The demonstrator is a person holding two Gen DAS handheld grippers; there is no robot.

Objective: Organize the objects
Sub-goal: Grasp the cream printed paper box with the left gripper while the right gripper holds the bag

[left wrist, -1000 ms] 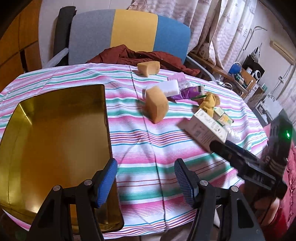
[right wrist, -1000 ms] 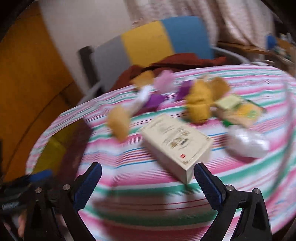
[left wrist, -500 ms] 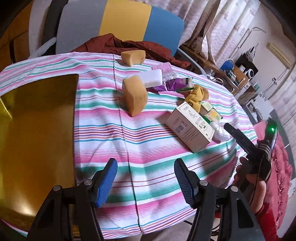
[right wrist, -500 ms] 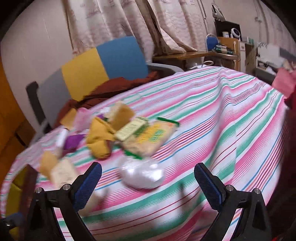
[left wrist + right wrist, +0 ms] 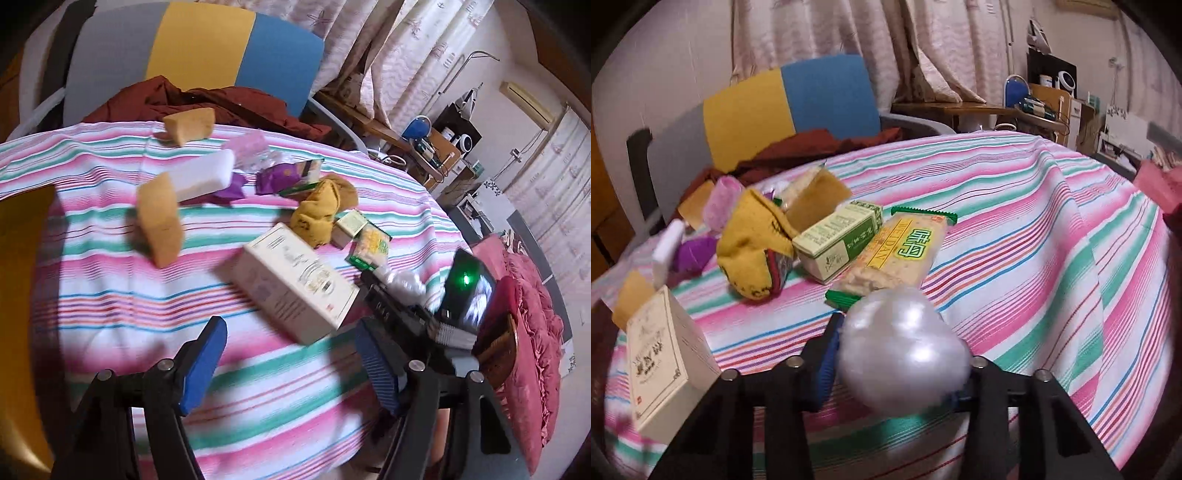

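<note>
My right gripper (image 5: 897, 354) has its blue pads against both sides of a shiny white plastic bag bundle (image 5: 905, 347) near the table's front edge. Behind it lie a green cracker packet (image 5: 901, 251), a small green box (image 5: 838, 240) and a yellow cloth (image 5: 757, 243). A cream carton (image 5: 661, 365) stands to the left. My left gripper (image 5: 291, 365) is open and empty over the striped tablecloth, just short of the cream carton (image 5: 295, 284). The right gripper (image 5: 402, 310) shows at the right of the left wrist view.
A gold tray (image 5: 18, 295) lies at the left. Tan sponges (image 5: 160, 221) (image 5: 190, 123), a white block (image 5: 203, 175) and purple wrappers (image 5: 280, 175) lie farther back. A chair with a red garment (image 5: 207, 105) stands behind the table. A red cushion (image 5: 524, 354) is at the right.
My right gripper has swung right, moved in on the white bag bundle and narrowed its jaws around it. My left gripper has turned right, away from the gold tray and toward the cream carton.
</note>
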